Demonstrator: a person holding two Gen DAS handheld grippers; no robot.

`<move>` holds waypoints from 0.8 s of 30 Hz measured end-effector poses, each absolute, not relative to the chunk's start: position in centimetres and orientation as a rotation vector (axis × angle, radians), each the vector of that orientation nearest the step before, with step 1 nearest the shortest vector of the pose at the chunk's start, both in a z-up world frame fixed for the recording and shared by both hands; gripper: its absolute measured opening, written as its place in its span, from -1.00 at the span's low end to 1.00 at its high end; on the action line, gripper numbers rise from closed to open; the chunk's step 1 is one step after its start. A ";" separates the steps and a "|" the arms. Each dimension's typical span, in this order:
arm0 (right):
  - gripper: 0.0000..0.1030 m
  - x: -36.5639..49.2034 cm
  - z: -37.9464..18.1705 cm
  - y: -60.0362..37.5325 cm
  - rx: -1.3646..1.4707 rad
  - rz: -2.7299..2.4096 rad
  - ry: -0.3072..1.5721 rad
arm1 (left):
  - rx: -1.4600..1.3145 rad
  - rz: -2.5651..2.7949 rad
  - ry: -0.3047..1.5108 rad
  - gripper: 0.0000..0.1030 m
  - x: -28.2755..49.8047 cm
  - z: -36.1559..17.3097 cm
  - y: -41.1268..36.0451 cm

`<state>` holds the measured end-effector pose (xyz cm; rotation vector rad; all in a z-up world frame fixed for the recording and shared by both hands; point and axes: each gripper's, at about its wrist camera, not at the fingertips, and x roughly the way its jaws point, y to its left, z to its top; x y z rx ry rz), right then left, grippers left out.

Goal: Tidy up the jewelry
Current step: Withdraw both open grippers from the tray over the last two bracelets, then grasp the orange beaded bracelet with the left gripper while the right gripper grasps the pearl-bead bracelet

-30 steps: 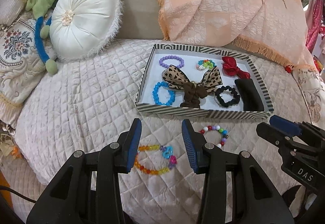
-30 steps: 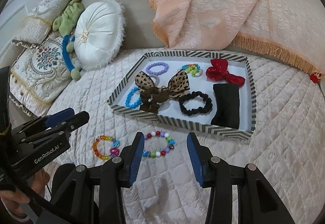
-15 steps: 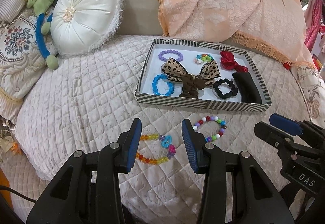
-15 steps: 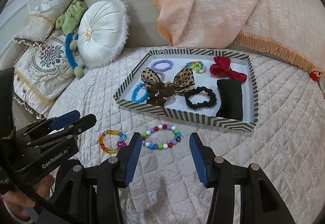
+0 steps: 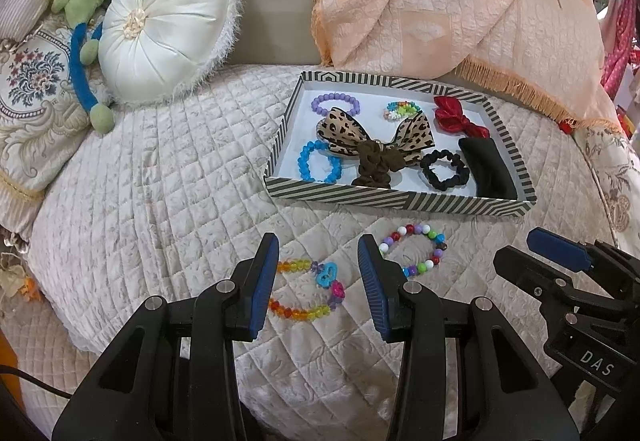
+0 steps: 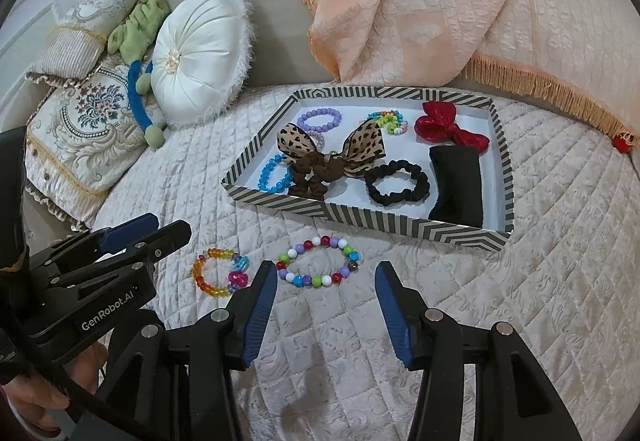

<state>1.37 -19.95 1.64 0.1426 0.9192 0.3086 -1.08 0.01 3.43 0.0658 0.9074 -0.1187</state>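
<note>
Quilted cream bedspread carries our striped tray, already holding bows, scrunchies and bracelets. Our left gripper hangs released over the orange bracelet. Our right gripper hangs parted with nothing between its fingers, just short of the multicoloured bead bracelet lying before the tray.

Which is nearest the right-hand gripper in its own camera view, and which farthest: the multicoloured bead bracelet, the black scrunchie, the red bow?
From the right gripper:
1. Multicoloured bead bracelet, on the quilt just ahead of the fingertips.
2. Black scrunchie, in the tray's near part.
3. Red bow, at the tray's far right corner.
</note>
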 end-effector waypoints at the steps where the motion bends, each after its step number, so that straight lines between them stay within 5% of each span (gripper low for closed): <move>1: -0.04 1.4 1.6 -20.0 0.143 0.308 0.920 | 0.065 -0.118 0.909 -0.21 -1.1 3.4 0.0; 24: 0.02 4.0 -2.2 -20.4 0.112 0.305 1.024 | -0.111 -0.173 1.084 -0.19 2.1 0.7 4.4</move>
